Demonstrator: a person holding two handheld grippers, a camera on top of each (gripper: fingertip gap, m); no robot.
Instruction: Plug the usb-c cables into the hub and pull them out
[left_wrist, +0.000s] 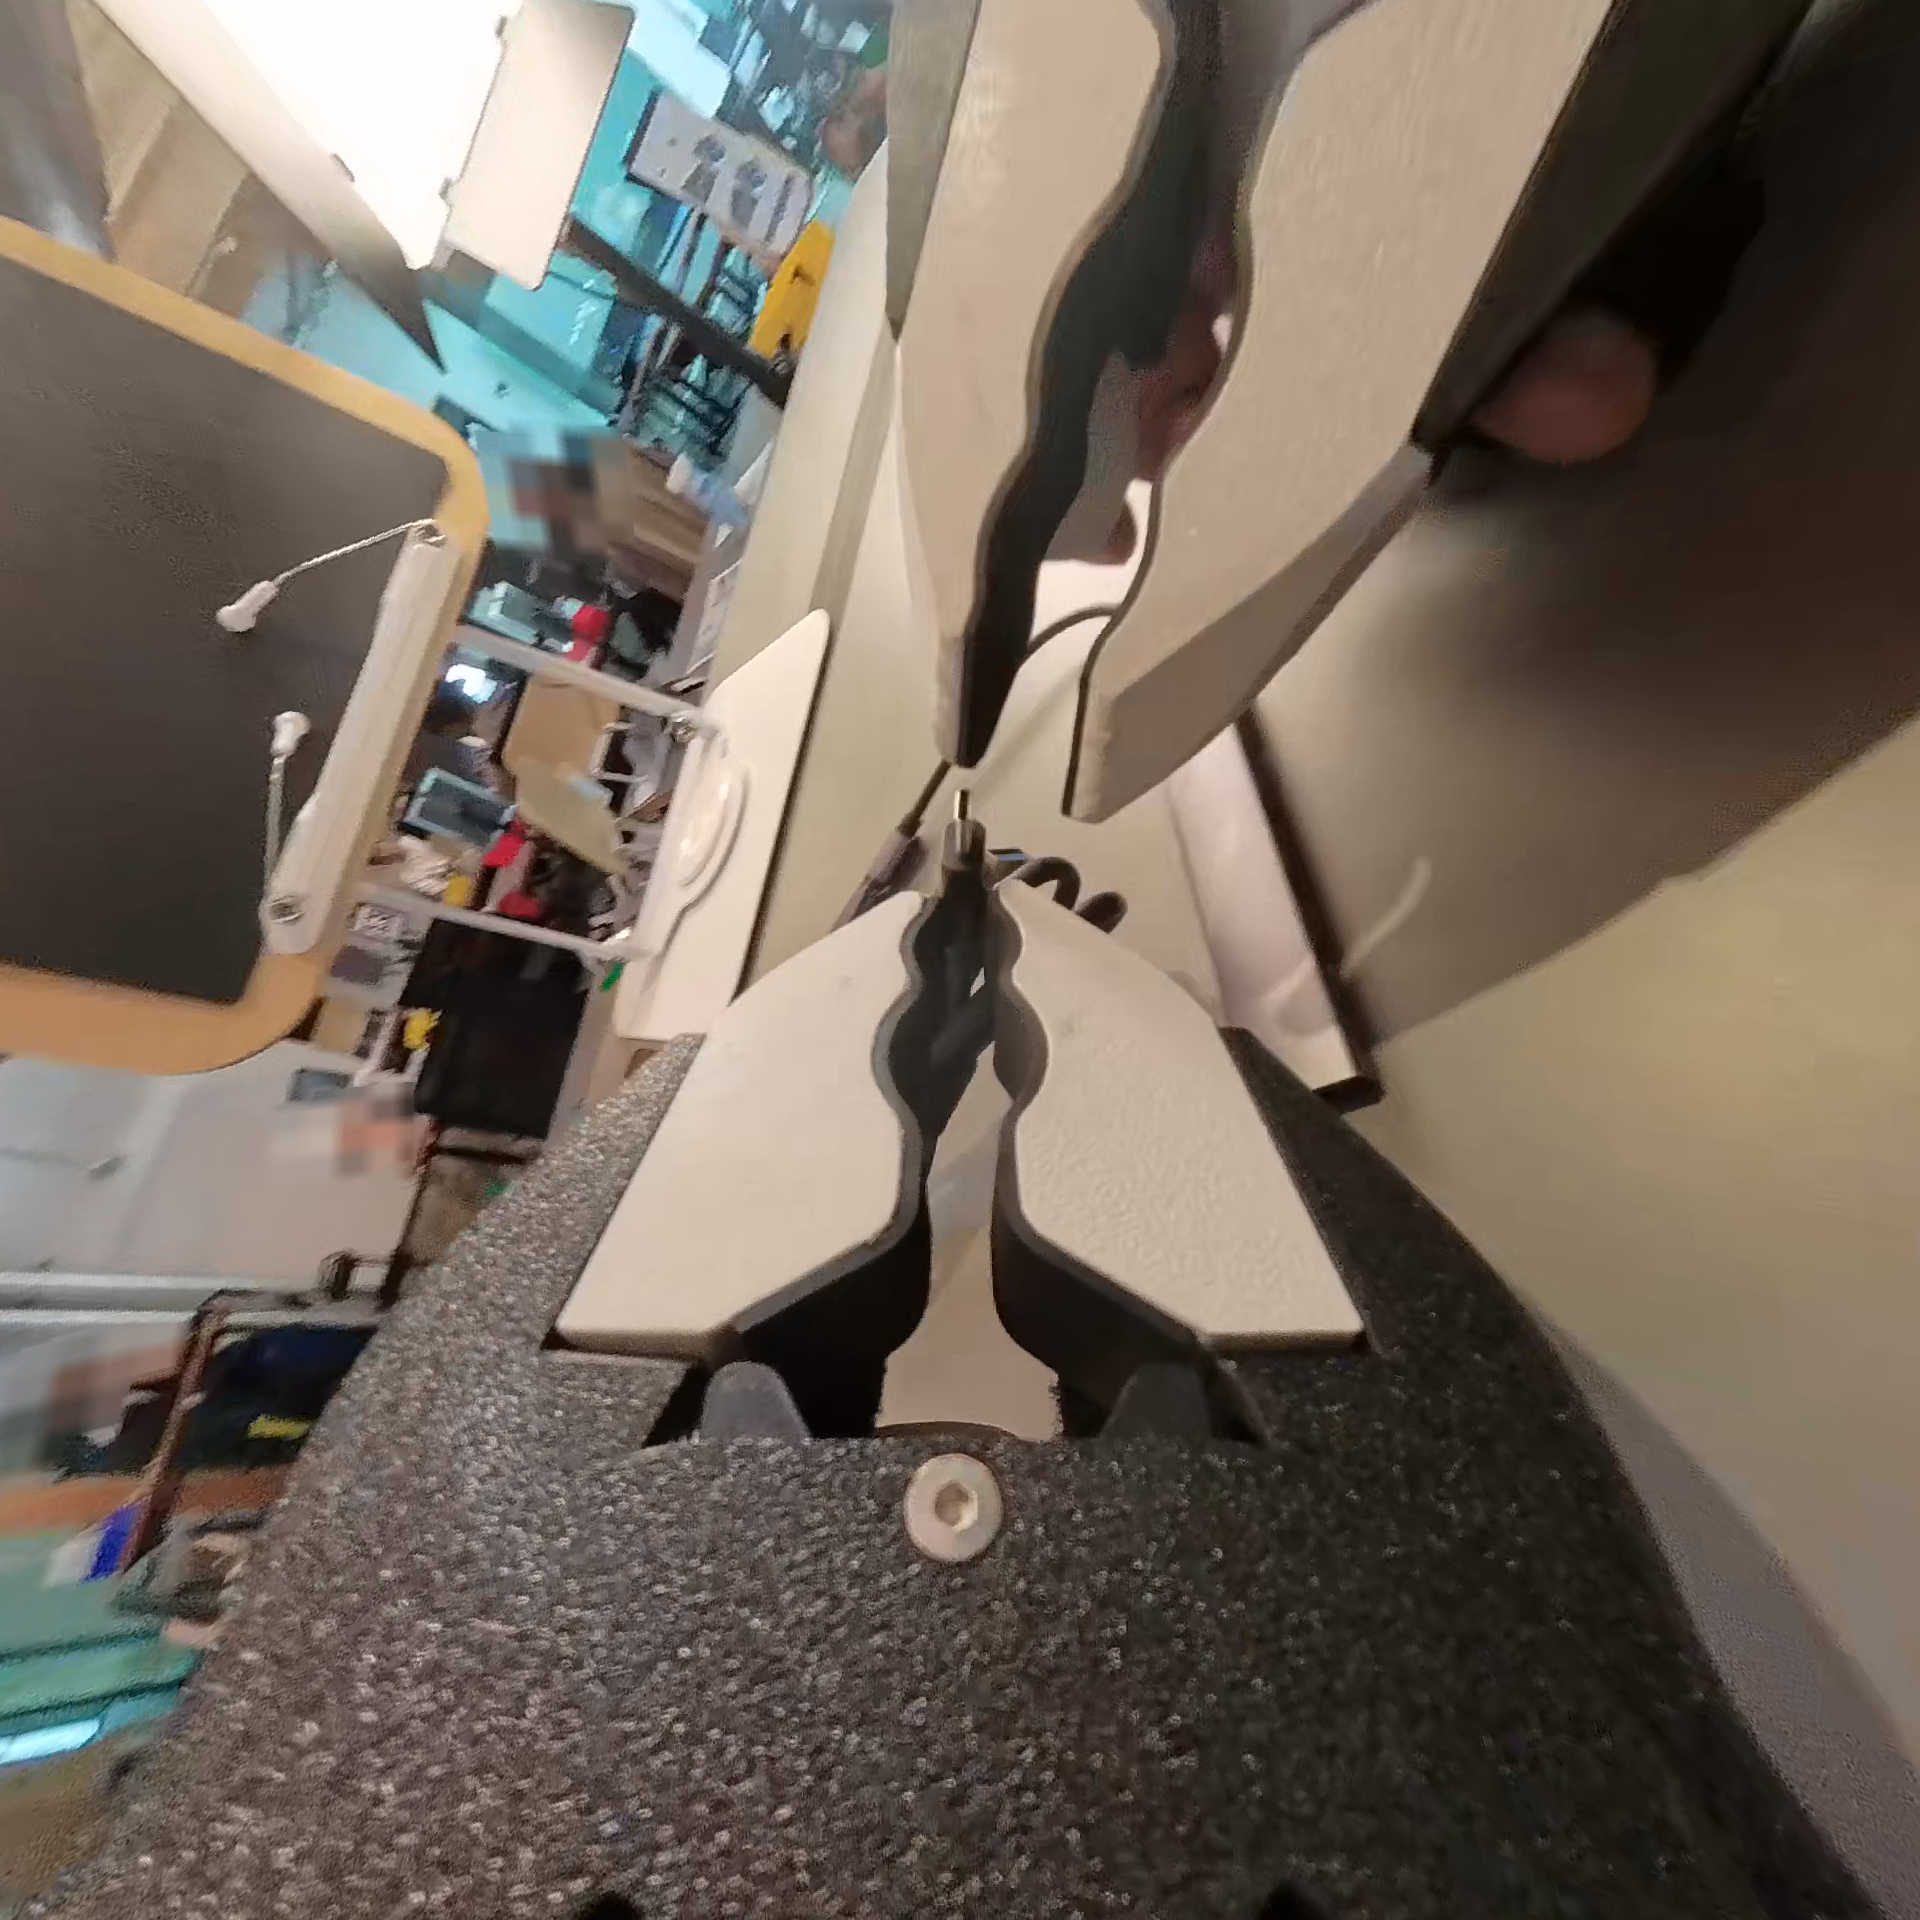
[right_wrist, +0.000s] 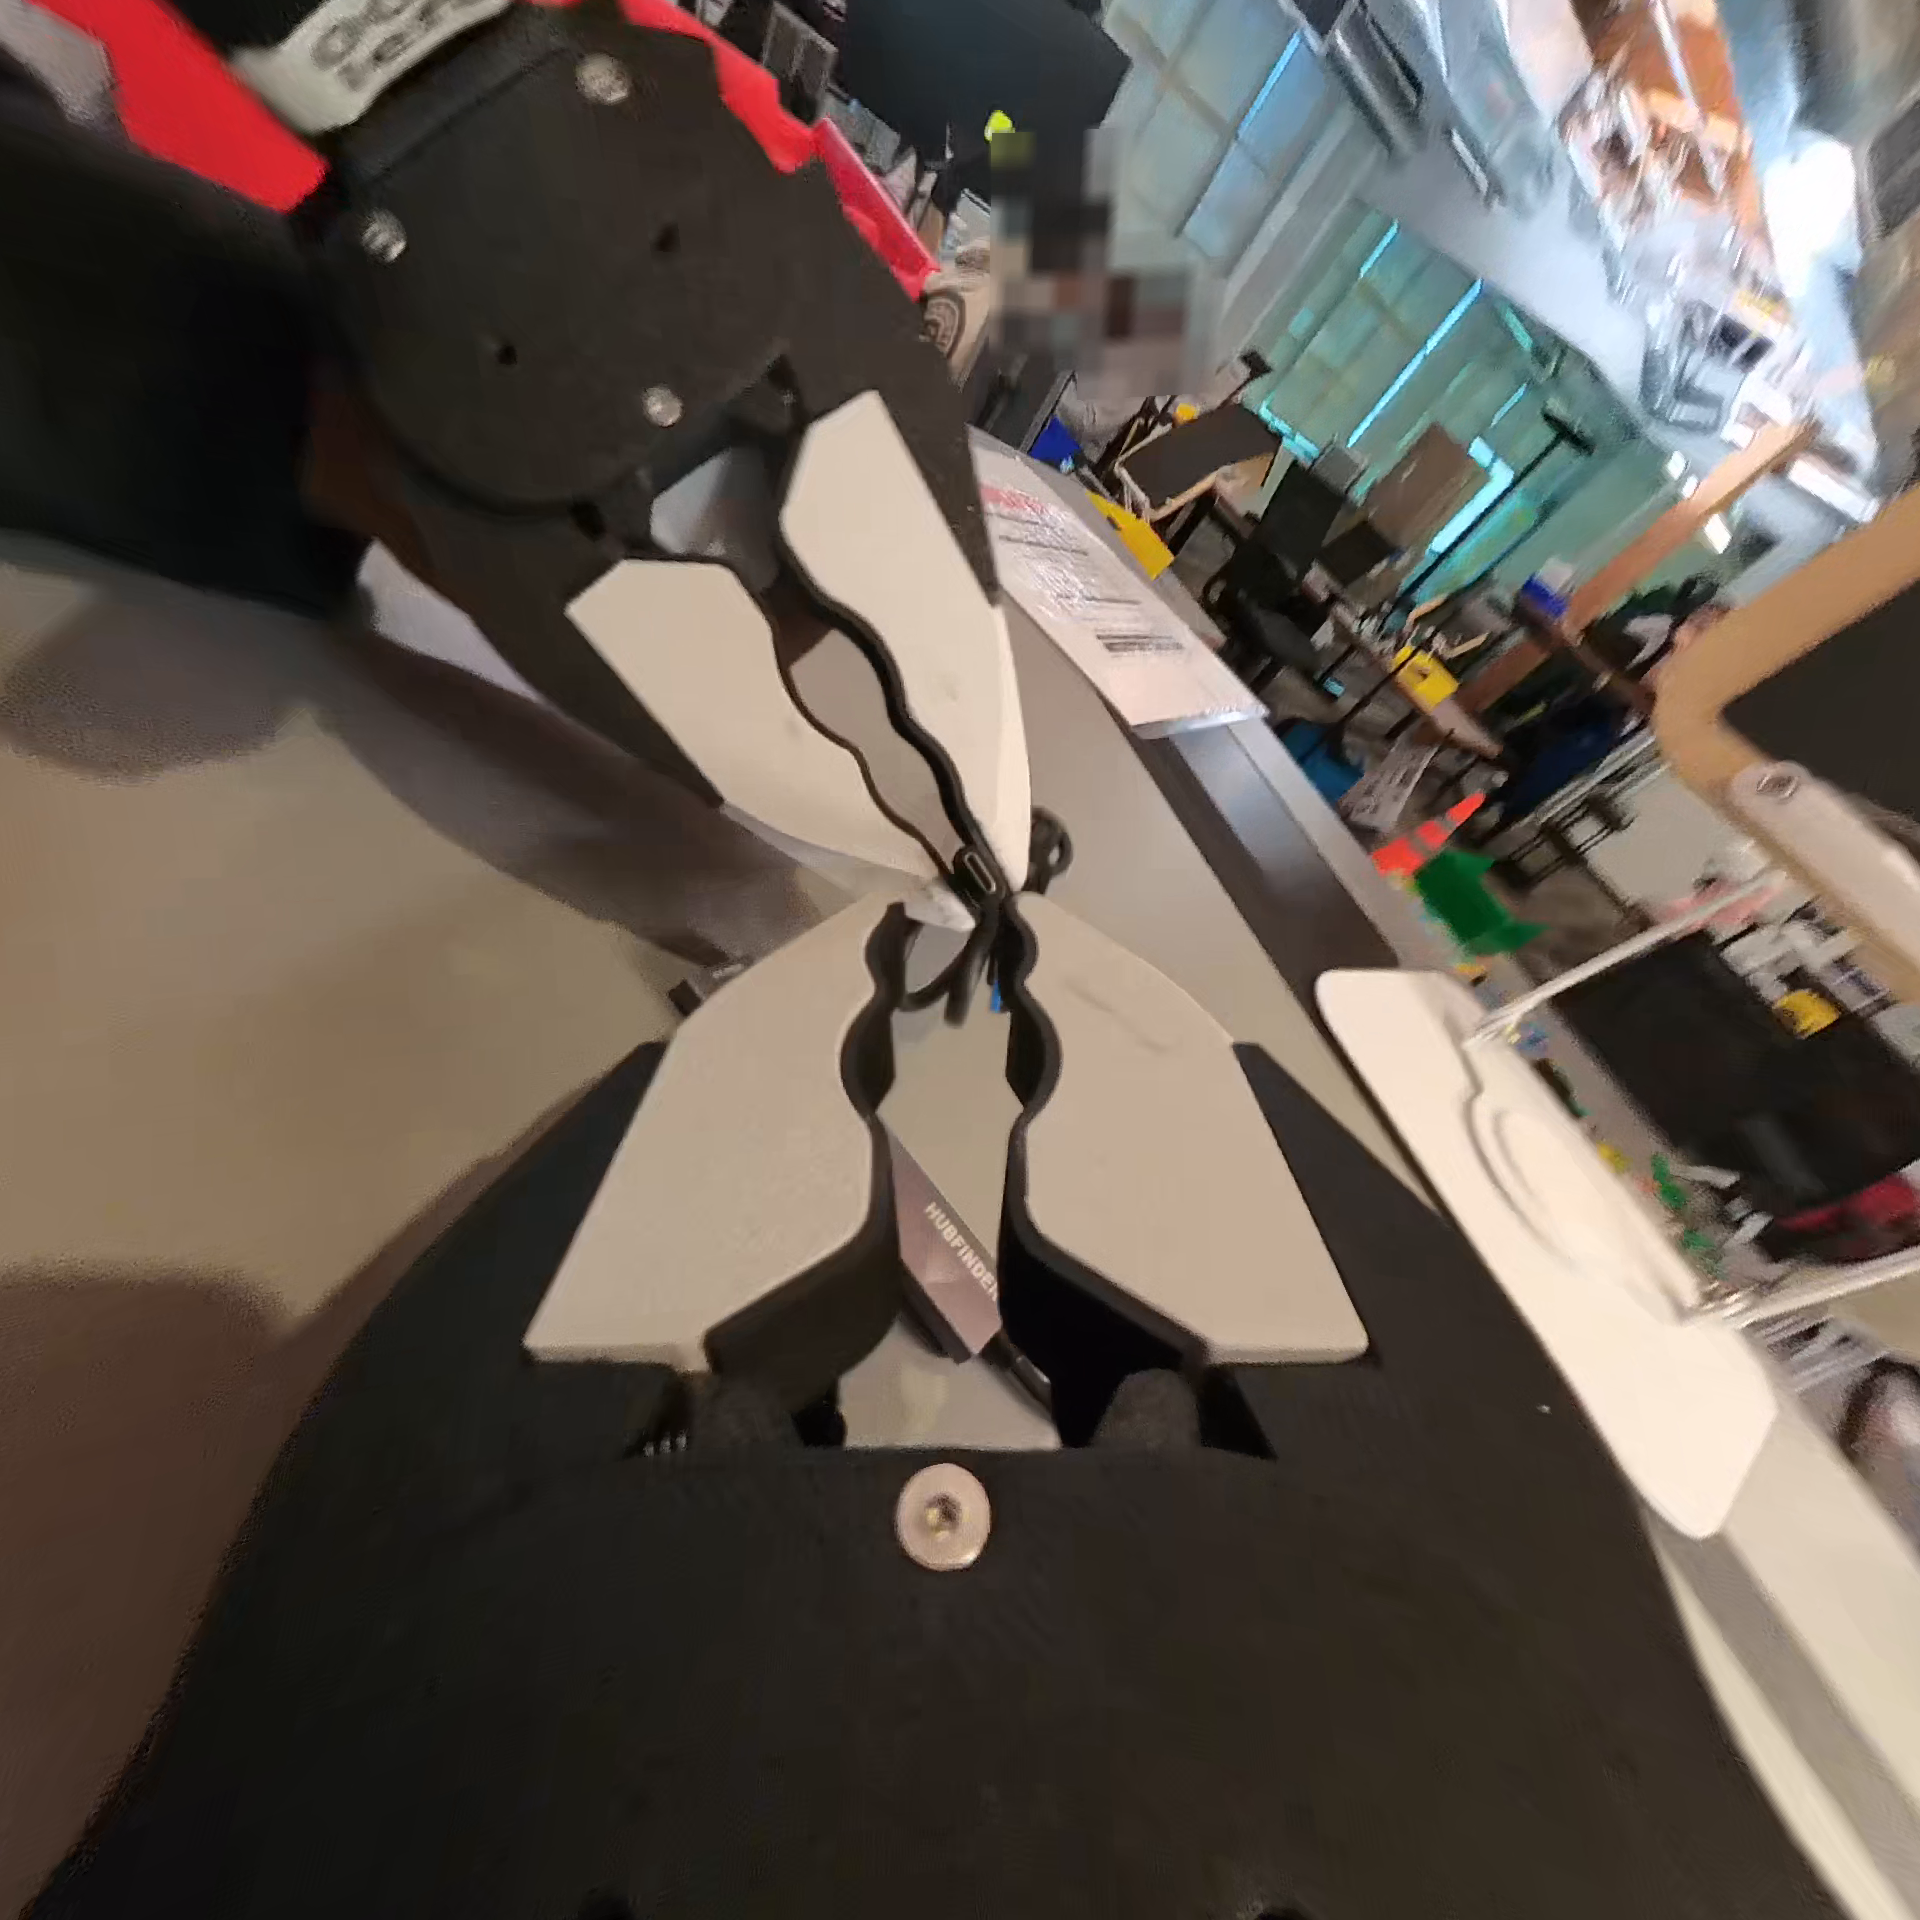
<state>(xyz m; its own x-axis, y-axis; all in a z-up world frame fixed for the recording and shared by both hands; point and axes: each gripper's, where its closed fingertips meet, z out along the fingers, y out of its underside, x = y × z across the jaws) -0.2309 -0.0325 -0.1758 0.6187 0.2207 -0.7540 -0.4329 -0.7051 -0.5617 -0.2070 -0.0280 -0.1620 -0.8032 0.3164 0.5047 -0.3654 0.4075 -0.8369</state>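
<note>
left gripper (left_wrist: 961, 914): jaws clamped on USB-C cable (left_wrist: 951, 997) | right gripper (right_wrist: 997, 914): jaws pinched on black cable (right_wrist: 977, 956) | hub (right_wrist: 951, 1262) on bench (right_wrist: 312, 935)

White lettering stood on the grey hub (right_wrist: 951, 1262) seen between the right claw's (right_wrist: 997, 925) fingers. A printed sheet (right_wrist: 1101, 603) on the table (right_wrist: 1143, 862) bore red and black text, too blurred to read.

The left hand-held gripper (left_wrist: 961, 894) has a rough, grainy black plastic body, matt off-white finger plates and one dull metal screw (left_wrist: 951, 1519). The right hand-held gripper (right_wrist: 987, 914) looks smoother, matt black. The hub (right_wrist: 951, 1262) is satiny grey metal; the surface (right_wrist: 260, 987) is smooth, matt pale grey.
</note>
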